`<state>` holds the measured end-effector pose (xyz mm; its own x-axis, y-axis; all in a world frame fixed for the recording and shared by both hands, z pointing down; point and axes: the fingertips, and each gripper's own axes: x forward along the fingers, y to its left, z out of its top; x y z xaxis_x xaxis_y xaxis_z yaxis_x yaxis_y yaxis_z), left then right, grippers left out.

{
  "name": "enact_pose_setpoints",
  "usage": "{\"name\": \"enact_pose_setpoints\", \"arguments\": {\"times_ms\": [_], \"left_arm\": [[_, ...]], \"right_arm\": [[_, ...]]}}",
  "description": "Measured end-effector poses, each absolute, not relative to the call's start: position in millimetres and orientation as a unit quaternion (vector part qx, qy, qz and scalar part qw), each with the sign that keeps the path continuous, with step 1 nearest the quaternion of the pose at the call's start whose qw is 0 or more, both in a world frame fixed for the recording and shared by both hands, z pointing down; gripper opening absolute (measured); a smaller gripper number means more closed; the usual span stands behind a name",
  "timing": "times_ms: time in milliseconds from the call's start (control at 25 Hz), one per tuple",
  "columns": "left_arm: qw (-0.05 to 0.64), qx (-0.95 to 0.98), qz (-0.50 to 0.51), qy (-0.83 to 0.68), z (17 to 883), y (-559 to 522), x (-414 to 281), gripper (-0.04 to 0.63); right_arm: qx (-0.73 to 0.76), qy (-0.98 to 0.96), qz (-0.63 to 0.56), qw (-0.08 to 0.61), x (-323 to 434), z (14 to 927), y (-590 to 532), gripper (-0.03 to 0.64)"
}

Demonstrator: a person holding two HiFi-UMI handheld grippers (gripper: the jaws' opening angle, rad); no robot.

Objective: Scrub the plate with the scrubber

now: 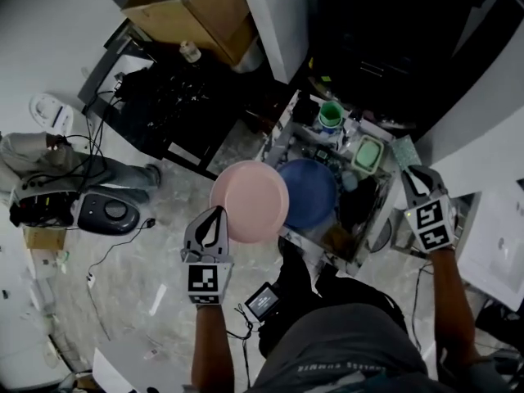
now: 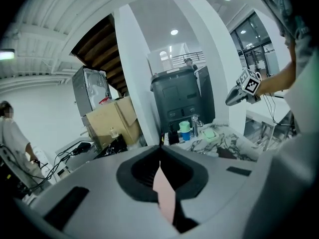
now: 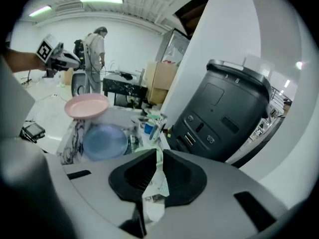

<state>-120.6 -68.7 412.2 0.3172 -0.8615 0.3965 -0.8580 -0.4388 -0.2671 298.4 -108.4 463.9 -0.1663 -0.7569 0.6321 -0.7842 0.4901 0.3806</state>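
Scrubber [image 3: 158,183] in right gripper [image 1: 412,177], forearm outstretched, left gripper [image 1: 216,214] holding plate [image 1: 255,196]

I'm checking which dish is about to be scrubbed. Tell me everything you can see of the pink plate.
The pink plate is round, plain pale pink, shallow with a low raised rim, and looks like matte plastic. The left gripper is shut on its rim and holds it roughly level in the air, above and beside the blue plate, whose left edge it covers in the head view. Nothing else appears to touch it.
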Motion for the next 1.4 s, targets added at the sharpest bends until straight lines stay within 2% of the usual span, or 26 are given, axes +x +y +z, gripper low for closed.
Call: {"name": "enact_pose_setpoints", "arguments": {"times_ms": [280, 560, 880, 1400], "left_arm": [[0.052, -0.828, -0.209, 0.517, 352, -46, -94, 0.005], [0.110, -0.851, -0.155, 0.489, 270, -22, -64, 0.005], [0.157, -0.875, -0.108, 0.446, 208, 10, -29, 0.005], [0.168, -0.909, -0.092, 0.370, 205, 42, 26, 0.005]], "right_arm": [[0.453, -0.849, -0.002, 0.273, 217, 366, -67, 0.034], [0.357, -0.909, -0.061, 0.206, 146, 280, -17, 0.029], [0.297, -0.932, -0.105, 0.181, 105, 219, 35, 0.029], [0.264, -0.941, -0.111, 0.178, 83, 210, 74, 0.029]]}}
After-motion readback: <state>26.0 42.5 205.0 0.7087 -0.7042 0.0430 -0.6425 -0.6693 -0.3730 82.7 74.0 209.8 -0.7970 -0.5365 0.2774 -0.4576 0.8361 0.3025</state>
